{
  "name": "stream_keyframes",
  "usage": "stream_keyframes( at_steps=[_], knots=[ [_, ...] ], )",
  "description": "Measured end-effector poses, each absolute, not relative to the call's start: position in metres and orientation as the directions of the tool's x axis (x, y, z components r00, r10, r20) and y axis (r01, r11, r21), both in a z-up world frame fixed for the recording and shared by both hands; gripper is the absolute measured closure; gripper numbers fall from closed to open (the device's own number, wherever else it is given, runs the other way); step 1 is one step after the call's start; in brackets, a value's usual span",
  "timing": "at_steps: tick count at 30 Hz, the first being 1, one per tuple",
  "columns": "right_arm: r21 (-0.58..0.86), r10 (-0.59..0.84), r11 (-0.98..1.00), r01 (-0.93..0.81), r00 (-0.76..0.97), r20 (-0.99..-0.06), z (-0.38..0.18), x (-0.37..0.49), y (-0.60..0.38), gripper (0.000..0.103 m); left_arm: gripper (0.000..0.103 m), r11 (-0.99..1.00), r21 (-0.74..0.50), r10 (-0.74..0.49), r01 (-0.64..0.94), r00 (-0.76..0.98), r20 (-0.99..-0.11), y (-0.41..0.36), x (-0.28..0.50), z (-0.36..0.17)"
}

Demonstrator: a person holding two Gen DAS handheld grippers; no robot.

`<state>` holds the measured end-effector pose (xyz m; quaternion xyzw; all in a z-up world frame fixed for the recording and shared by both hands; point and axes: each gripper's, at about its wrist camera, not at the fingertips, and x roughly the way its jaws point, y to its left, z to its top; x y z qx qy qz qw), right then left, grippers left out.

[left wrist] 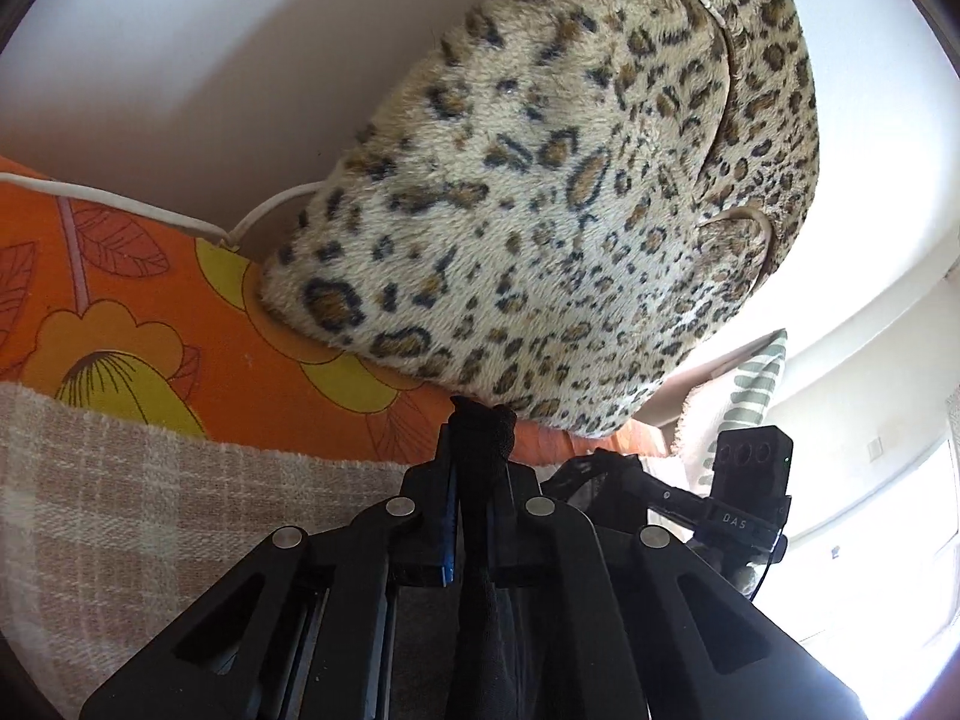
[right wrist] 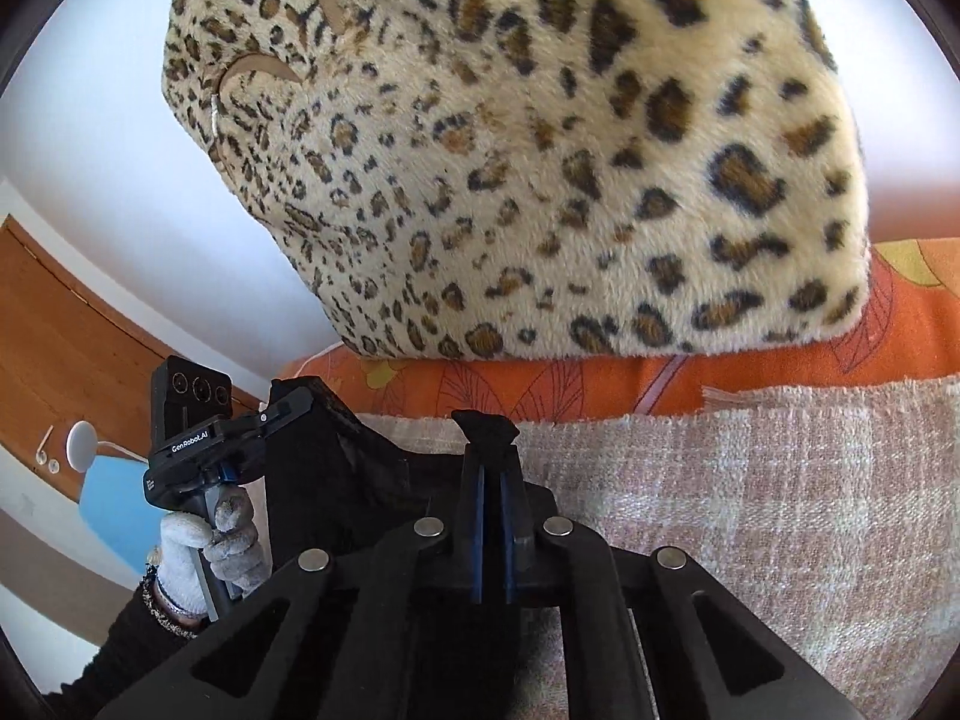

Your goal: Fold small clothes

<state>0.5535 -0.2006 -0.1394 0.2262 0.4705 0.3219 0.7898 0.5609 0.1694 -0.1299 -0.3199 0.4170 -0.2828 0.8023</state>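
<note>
The left gripper (left wrist: 480, 420) has its jaws pinched tight on a bunch of the black garment (left wrist: 483, 432), which hangs down between them. The right gripper (right wrist: 486, 429) jaws are likewise closed on the same cloth, which stretches left toward the other gripper, marked "GenRobot.AI"; a gloved hand (right wrist: 210, 546) holds its handle. Beyond lie a checked blanket (right wrist: 750, 480), an orange floral sheet (left wrist: 150, 312) and a leopard cushion (right wrist: 540, 150). The right gripper's camera reads "DAS".
</note>
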Motion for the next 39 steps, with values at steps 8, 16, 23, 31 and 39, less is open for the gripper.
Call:
stream_keyframes(
  at_steps=[8,16,23,31,39],
  knots=[
    [0.627,0.669,0.743,-0.235,0.296,-0.682,-0.162,0.567,-0.206,0.084,0.1,0.682,-0.719,-0.684,0.132,0.464,-0.563,0.171,0.568,-0.147],
    [0.647,0.687,0.726,-0.232,0.294,-0.665,-0.164,0.578,-0.202,0.083,0.095,0.704,-0.703,-0.659,0.103,0.465,-0.592,0.17,0.574,-0.147],
    [0.613,0.68,0.733,-0.294,0.341,-0.649,-0.134,0.571,-0.197,0.101,0.099,0.703,-0.688,-0.668,0.18,0.498,-0.553,0.165,0.563,-0.119],
    [0.598,0.692,0.721,-0.349,0.385,-0.611,-0.084,0.547,-0.206,0.102,0.099,0.704,-0.665,-0.676,0.251,0.523,-0.519,0.158,0.533,-0.074],
    [0.586,0.707,0.707,-0.395,0.401,-0.583,-0.041,0.499,-0.214,0.102,0.099,0.704,-0.641,-0.685,0.306,0.531,-0.499,0.149,0.482,-0.036]
  ],
)
